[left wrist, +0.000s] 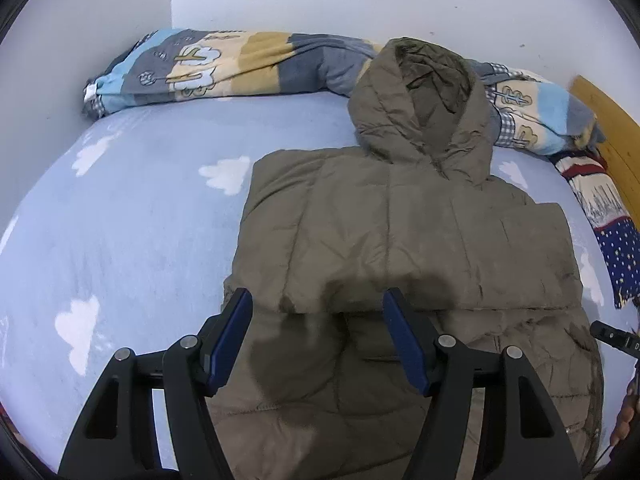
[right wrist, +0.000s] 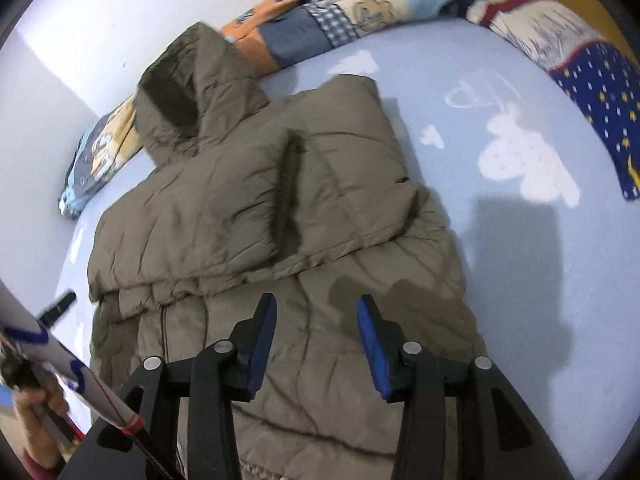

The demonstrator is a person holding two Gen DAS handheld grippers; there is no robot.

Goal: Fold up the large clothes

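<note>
Both claws, left (left wrist: 316,306) and right (right wrist: 317,312), hang open and empty; the puffy jacket (left wrist: 400,240) may spring unfolded.

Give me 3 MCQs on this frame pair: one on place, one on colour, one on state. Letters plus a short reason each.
1. Where does the hood of the olive-brown quilted puffer jacket lie?
A. tucked under the body
B. at the far end, against the patchwork rolled blanket
C. hanging off the bed

2. What colour are the pads on the left gripper?
A. blue
B. red
C. white

3. How do both sleeves of the jacket lie?
A. spread out on the pale blue cloud-print bedsheet
B. folded in across the body
C. held in the right gripper

Answers
1. B: the hood stands at the far end, overlapping the blanket.
2. A: both inner pads show dark blue.
3. B: both sleeves lie folded across the body; both grippers stand open above the lower part of the jacket, empty.
</note>
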